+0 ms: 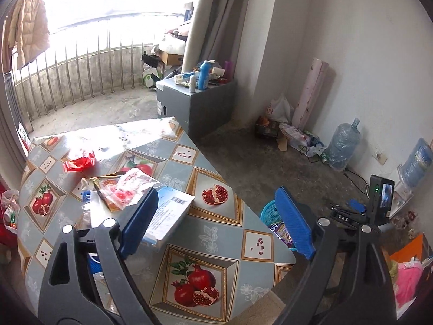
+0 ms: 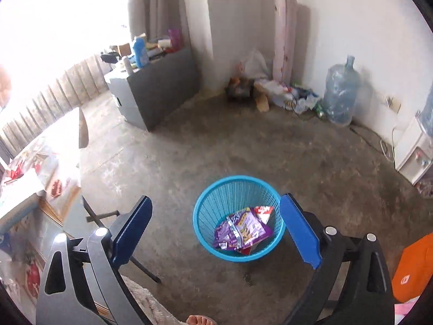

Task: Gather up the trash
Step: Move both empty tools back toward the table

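We find the concrete floor (image 2: 243, 146) bare all around the blue basket (image 2: 213, 246), so its mouth lies unobstructed from above. On the bench (image 1: 216, 233), wrappers (image 1: 127, 189), a red packet (image 1: 79, 162) and a flat box (image 1: 167, 211) crowd the far left side, while the near patterned corner stays free.

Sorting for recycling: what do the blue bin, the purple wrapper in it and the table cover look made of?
Bin: likely moulded plastic, with thin slatted walls in even colour. Purple wrapper: probably foil-lined plastic film, crinkled, with a silvery inside showing. Table cover: apparently glossy printed vinyl or oilcloth; sunlight glares off it.
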